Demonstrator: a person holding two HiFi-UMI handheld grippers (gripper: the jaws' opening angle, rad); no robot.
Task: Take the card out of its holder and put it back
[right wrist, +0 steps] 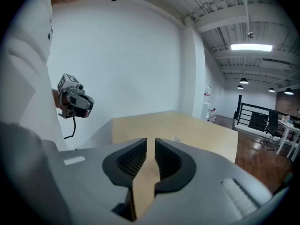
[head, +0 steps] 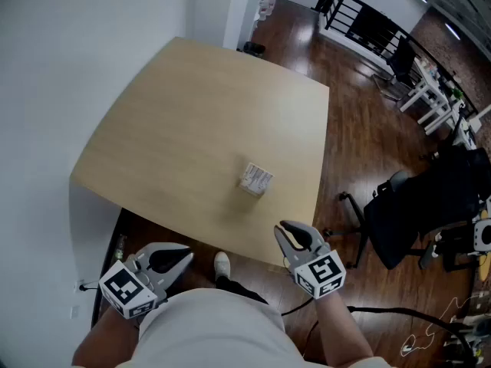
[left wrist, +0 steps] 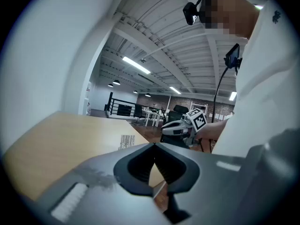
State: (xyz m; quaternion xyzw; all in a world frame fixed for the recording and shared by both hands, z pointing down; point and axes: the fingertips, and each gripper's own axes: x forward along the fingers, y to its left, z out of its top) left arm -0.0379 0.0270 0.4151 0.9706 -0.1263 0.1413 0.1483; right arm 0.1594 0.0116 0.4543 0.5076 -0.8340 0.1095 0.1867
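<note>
A small pale card holder (head: 255, 179) with a printed card in it stands near the middle of the tan table (head: 176, 121). It also shows in the left gripper view as the holder (left wrist: 127, 141), and barely above the jaws in the right gripper view (right wrist: 176, 139). Both grippers hang below the table's near edge, well short of the holder. My left gripper (head: 186, 257) (left wrist: 153, 145) is shut, tips touching, holding nothing. My right gripper (head: 285, 231) (right wrist: 151, 139) has a narrow gap between its jaws with nothing in it.
A white wall runs along the table's left side. A black office chair (head: 414, 205) stands on the wooden floor to the right, with cables (head: 399, 313) near it. White desks (head: 433, 98) and a black railing (head: 360, 21) lie further back. My shoe (head: 222, 264) is under the table edge.
</note>
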